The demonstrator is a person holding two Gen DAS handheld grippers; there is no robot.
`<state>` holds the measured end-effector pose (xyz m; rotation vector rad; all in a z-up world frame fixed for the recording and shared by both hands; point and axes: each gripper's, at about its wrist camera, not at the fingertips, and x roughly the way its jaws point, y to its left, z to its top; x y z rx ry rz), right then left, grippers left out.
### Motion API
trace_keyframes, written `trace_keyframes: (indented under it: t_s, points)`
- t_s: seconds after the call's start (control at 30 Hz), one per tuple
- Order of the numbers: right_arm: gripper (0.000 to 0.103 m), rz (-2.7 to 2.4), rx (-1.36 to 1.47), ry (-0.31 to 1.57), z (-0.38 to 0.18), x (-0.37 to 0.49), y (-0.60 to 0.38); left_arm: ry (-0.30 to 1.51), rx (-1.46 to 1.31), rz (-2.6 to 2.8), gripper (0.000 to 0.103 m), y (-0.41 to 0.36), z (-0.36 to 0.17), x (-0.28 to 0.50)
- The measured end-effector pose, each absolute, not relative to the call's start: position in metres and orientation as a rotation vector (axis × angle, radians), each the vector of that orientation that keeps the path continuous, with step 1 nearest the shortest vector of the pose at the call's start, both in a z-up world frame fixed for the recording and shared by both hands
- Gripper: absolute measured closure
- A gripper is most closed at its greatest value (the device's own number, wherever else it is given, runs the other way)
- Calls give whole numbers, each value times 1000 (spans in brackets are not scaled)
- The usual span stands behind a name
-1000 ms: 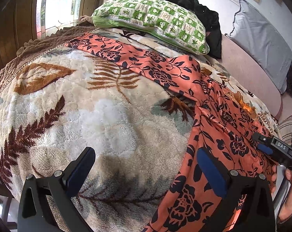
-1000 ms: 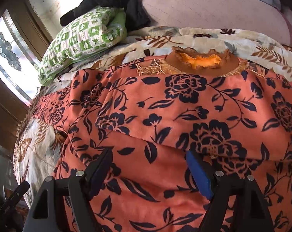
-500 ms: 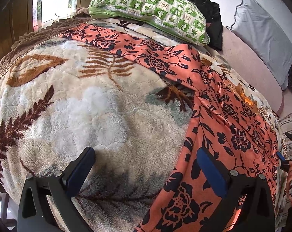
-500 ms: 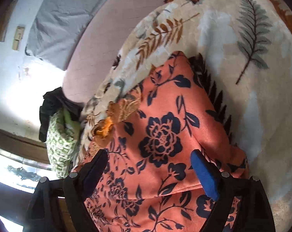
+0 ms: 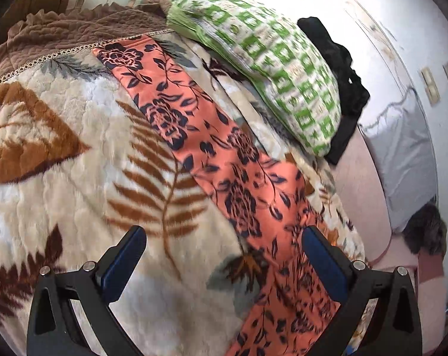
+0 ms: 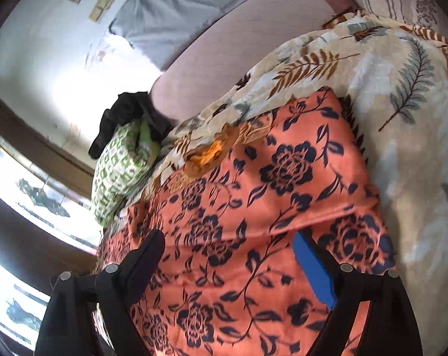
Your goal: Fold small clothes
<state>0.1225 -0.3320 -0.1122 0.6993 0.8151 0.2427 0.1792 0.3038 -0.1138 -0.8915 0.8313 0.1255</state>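
The coral-orange garment printed with dark navy flowers (image 5: 238, 184) is spread on the plush cream bed blanket patterned with brown fern leaves (image 5: 75, 154). In the left wrist view a long narrow part of it, seemingly a sleeve, is seen running diagonally away from the left claw (image 5: 224, 255): its far end lies ahead and to the left, near the blanket's brown quilted border (image 5: 60, 38), and its near end passes under the claw's right finger. The long axis is thus crossed obliquely by the claw's opening. The left claw is spread wide and nothing is gripped; mostly bare blanket is seen between its fingers.

In the right wrist view the broad body of the garment (image 6: 253, 207) is found directly ahead of and beneath the right claw (image 6: 229, 255), with an orange-brown neckline (image 6: 212, 151) further ahead and slightly left. A folded edge is seen crossing just beyond the fingertips. The right claw is also wide open and empty, and whether its fingers touch the cloth cannot be told.

The sleeve is judged to be the left claw's part, its far cuff lying well ahead; the body is nearer the right claw.

Further out, a green-and-white patterned pillow (image 5: 268, 59) lies ahead and right of the left claw, with a black crumpled cloth (image 5: 339, 68) behind it.
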Motion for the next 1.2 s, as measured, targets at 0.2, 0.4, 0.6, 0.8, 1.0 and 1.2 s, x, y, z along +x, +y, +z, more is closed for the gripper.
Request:
trace_keyframes:
  t_s: [0.2,0.4,0.6,0.8,1.0,1.2]
  points:
    - [13,220,603,872,-139,74,-299,766,-1039,281,0,394,-144,243]
    - [13,179,589,924,-156,70,-295,691,-1105,355,0,424,-164,264]
    - [13,161,597,928,-165,71,-298,806,-946,538,97,421,-162,286]
    - [13,187,634,900,-167,68,-304,765,-679,516,99,381,-96,301]
    - [13,213,732,859,-170,63,-315,524,-239,94,99,174,49,283]
    - [13,221,848,834,-171,56,-331,524,34,-338,94,-79,58,246]
